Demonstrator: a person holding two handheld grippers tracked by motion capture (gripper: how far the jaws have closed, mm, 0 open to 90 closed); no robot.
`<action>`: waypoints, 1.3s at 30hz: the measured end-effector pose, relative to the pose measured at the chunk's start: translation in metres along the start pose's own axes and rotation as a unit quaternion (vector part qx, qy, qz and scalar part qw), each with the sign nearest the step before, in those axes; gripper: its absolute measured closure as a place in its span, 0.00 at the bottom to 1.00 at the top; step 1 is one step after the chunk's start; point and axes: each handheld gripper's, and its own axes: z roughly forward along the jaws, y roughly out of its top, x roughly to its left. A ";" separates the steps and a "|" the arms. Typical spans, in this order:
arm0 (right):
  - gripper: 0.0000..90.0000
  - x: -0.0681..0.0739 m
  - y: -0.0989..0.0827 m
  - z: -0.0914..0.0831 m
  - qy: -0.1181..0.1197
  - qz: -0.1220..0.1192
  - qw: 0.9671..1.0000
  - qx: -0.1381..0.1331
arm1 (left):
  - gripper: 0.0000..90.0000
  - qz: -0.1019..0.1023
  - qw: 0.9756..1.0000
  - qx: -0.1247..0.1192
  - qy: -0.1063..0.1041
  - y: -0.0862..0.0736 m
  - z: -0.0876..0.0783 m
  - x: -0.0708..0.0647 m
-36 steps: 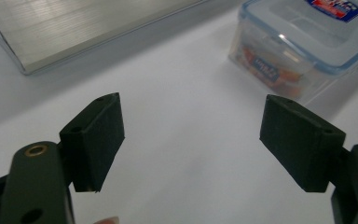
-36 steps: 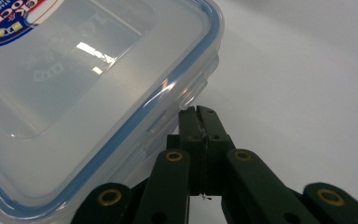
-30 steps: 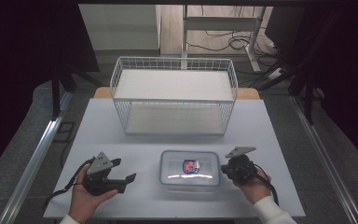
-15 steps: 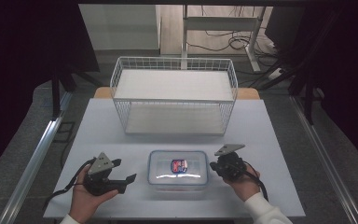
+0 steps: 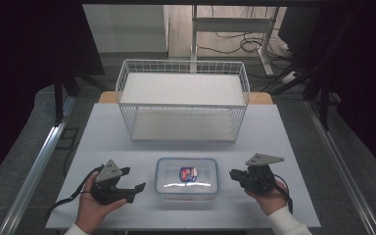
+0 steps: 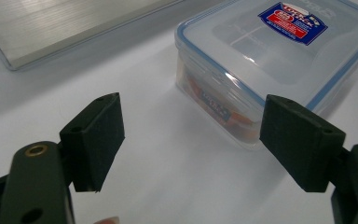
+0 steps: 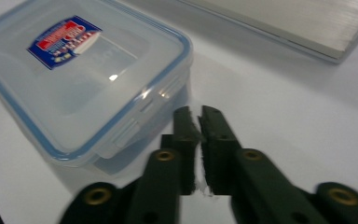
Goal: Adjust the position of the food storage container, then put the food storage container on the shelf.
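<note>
Standing across the upper middle of the high view, a white wire basket (image 5: 183, 100) sits well behind the clear lidded box (image 5: 187, 178) at lower centre. My left gripper (image 5: 133, 188) gapes wide, empty, just left of it. My right gripper (image 5: 234, 174), just beside the box's right end, has been opening to a slit, holding nothing.

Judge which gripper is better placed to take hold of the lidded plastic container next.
Left, probably: the left gripper has wide-open jaws facing the lidded plastic container; the right gripper is almost closed beside it.
</note>
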 end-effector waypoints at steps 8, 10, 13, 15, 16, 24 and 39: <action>0.37 0.001 -0.001 -0.005 0.010 0.027 0.999 -0.035 | 0.23 -0.014 1.000 -0.003 -0.015 0.001 0.003 0.000; 0.33 0.001 -0.001 -0.004 0.010 0.035 0.999 -0.035 | 0.22 -0.024 0.999 -0.007 -0.023 0.002 0.004 0.000; 0.27 0.001 0.000 -0.005 0.020 0.045 0.998 -0.048 | 0.22 -0.039 0.999 -0.007 -0.036 0.004 0.006 0.002; 0.23 0.001 0.001 -0.004 0.028 0.050 0.997 -0.050 | 0.22 -0.048 0.998 -0.005 -0.045 0.005 0.009 0.002; 0.22 0.001 0.000 -0.003 0.033 0.051 0.997 -0.049 | 0.23 -0.053 0.997 -0.002 -0.049 0.006 0.011 0.003; 0.23 0.006 0.002 0.002 0.037 0.055 0.997 -0.046 | 0.22 -0.102 0.990 0.006 -0.102 0.011 0.027 0.007; 0.22 0.012 0.004 0.009 0.036 0.049 0.997 -0.037 | 0.21 -0.182 0.968 0.013 -0.172 0.019 0.053 0.018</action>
